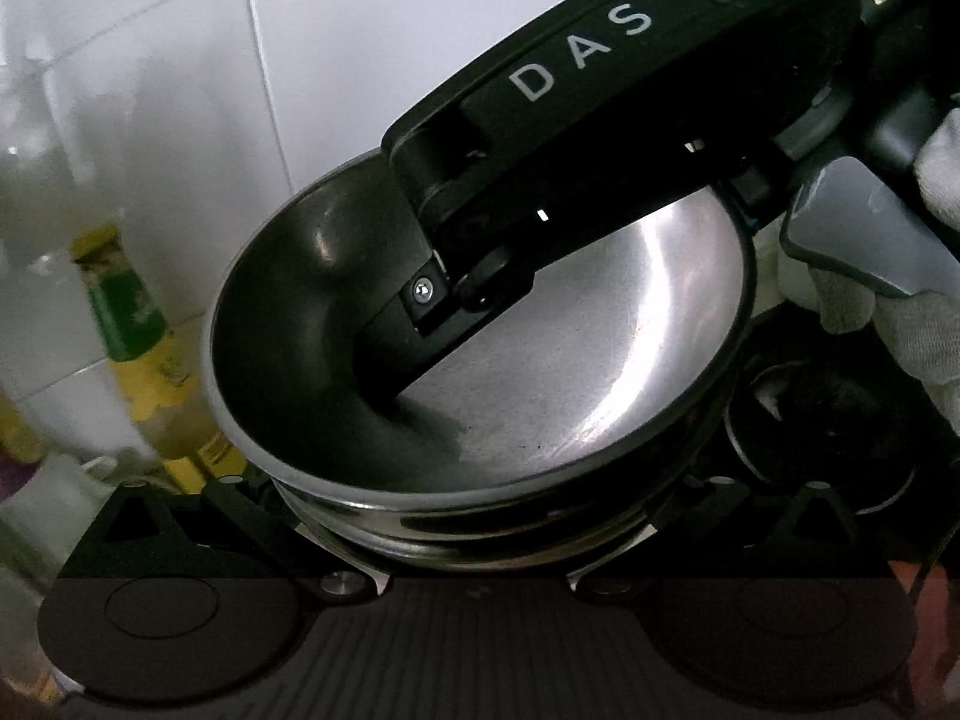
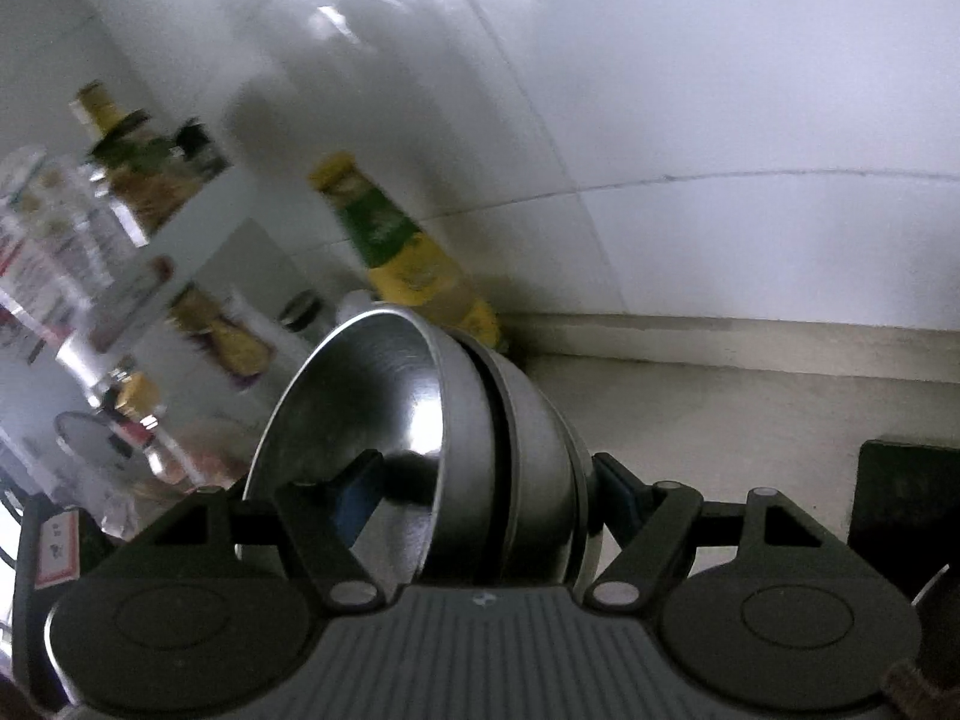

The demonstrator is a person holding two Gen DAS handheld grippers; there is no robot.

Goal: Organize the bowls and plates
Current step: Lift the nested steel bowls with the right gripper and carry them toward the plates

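Two nested steel bowls (image 2: 420, 438) in right claw (image 2: 480, 480); one bottle (image 2: 396, 252) behind

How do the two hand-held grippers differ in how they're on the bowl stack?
The right hand-held gripper pinches the wall of the bowl stack, one finger inside the top bowl, one outside; the left hand-held gripper has the whole stack between its fingers. The right's grip is plain; whether the left's pads press is hidden. Both are on the same steel stack.
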